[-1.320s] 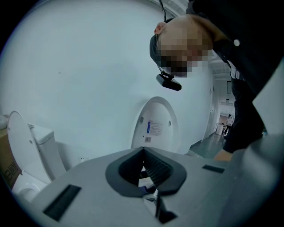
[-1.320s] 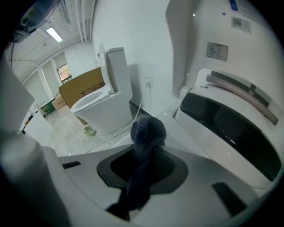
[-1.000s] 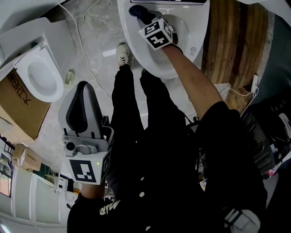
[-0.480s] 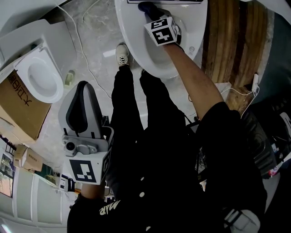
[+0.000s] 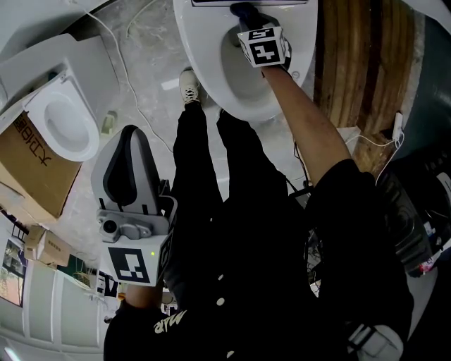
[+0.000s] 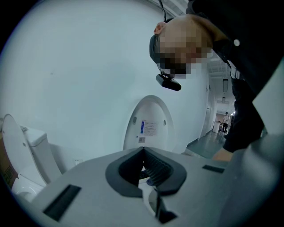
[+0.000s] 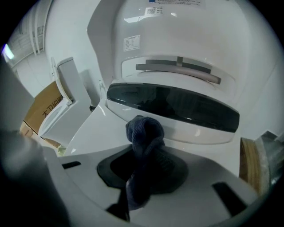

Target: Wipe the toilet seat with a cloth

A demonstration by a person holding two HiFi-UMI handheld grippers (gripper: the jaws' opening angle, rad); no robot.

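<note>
A white toilet seat (image 5: 201,67) lies at the top of the head view, with its lid (image 7: 186,31) raised behind it. My right gripper (image 5: 243,13) is shut on a dark blue cloth (image 7: 144,133), whose bunched end touches the back of the seat (image 7: 102,128) just below the dark panel (image 7: 177,106). My left gripper (image 5: 128,173) hangs low at my left side, away from the toilet, jaws closed with nothing between them (image 6: 144,170).
A second white toilet (image 5: 60,120) stands to the left beside a cardboard box (image 5: 28,166). Cables (image 5: 123,56) trail over the grey floor. A wooden panel (image 5: 359,70) runs to the right of the toilet. My legs and shoe (image 5: 189,84) stand in front of the bowl.
My right gripper has carried the cloth along the back of the seat, from the left toward the right. The left gripper has stayed where it was.
</note>
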